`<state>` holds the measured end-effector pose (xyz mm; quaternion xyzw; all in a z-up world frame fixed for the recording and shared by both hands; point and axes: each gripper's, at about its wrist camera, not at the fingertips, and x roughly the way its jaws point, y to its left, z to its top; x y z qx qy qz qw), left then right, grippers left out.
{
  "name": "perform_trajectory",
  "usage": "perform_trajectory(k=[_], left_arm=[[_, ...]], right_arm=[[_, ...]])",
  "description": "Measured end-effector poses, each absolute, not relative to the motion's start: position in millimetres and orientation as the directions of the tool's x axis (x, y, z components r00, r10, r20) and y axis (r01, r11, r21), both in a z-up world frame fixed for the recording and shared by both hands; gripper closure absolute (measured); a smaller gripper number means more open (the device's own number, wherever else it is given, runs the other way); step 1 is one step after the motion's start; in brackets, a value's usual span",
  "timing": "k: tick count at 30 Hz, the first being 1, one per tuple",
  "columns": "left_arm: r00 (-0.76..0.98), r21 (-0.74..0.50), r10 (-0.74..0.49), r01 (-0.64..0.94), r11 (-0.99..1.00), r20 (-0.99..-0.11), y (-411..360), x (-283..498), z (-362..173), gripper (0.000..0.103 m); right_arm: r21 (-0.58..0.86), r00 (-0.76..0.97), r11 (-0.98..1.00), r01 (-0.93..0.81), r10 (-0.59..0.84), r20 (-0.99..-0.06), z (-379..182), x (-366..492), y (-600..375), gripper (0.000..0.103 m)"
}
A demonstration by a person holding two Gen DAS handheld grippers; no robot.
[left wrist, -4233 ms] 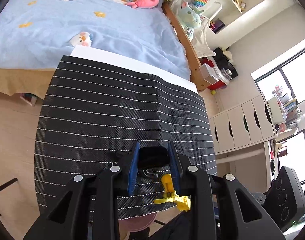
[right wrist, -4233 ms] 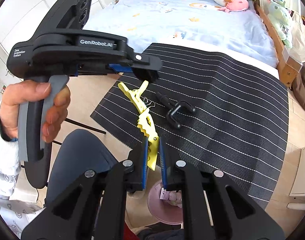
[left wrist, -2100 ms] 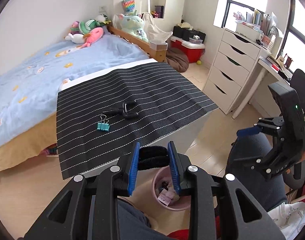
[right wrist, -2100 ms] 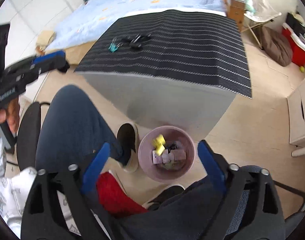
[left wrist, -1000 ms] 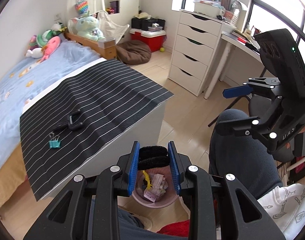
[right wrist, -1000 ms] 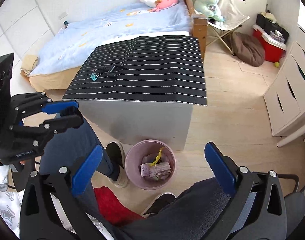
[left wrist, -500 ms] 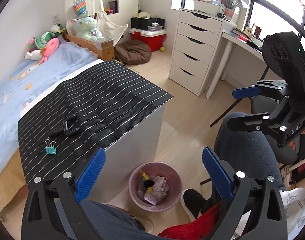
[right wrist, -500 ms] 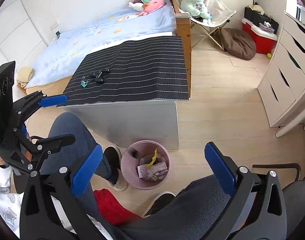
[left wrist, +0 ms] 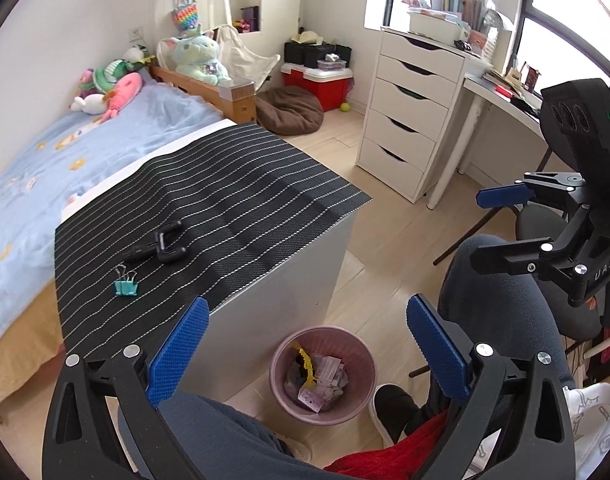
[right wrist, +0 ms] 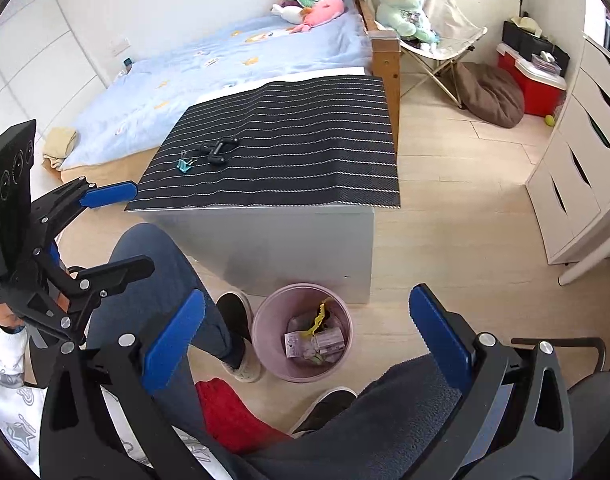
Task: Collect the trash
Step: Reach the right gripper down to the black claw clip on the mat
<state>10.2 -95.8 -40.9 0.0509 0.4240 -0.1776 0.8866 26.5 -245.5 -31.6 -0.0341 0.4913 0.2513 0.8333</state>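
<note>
Both grippers (left wrist: 307,344) (right wrist: 305,332) hover above the bin (left wrist: 357,404), fingers spread wide, empty

Bin (left wrist: 279,364) on floor before table (left wrist: 289,280); clip (left wrist: 125,287) beside tool (left wrist: 161,245) on mat (left wrist: 241,200).

Both wrist cams are looking down from above the person's lap, well back from the table (left wrist: 281,292). Left is facing table and dresser, right is facing table and bed. Both are sharing the pink bin (left wrist: 323,372) (right wrist: 301,332) and striped mat (left wrist: 225,200).
</note>
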Motion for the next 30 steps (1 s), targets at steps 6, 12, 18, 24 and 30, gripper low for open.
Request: perform_trajectory(k=[6,12,18,24,30], left_arm=[[0.610,-0.069,-0.224,0.268,0.961,-0.760,-69.4,6.2,-36.4,0.008],[0.641,-0.072,-0.164,0.167,0.983,-0.750,-39.3,2.2,-29.1,0.008],[0.658,-0.073,-0.111,0.085,0.994,-0.744,-11.9,-0.2,-25.6,0.008],[0.669,-0.073,-0.076,0.033,0.997,-0.740,6.5,1.4,-23.7,0.008],[0.675,-0.073,-0.050,-0.006,0.997,-0.736,19.8,6.0,-22.8,0.008]], right_arm=[[0.194,0.376,0.843,-0.502,0.414,-0.829,-26.5,32.6,-228.2,0.003],[0.193,0.359,0.807,-0.558,0.444,-0.821,-20.1,41.2,-206.4,0.003],[0.195,0.337,0.768,-0.610,0.473,-0.814,-12.6,51.7,-184.7,0.003],[0.184,0.317,0.734,-0.653,0.486,-0.814,-6.8,67.5,-163.5,0.003],[0.149,0.301,0.692,-0.707,0.485,-0.821,-5.0,85.3,-139.7,0.003]])
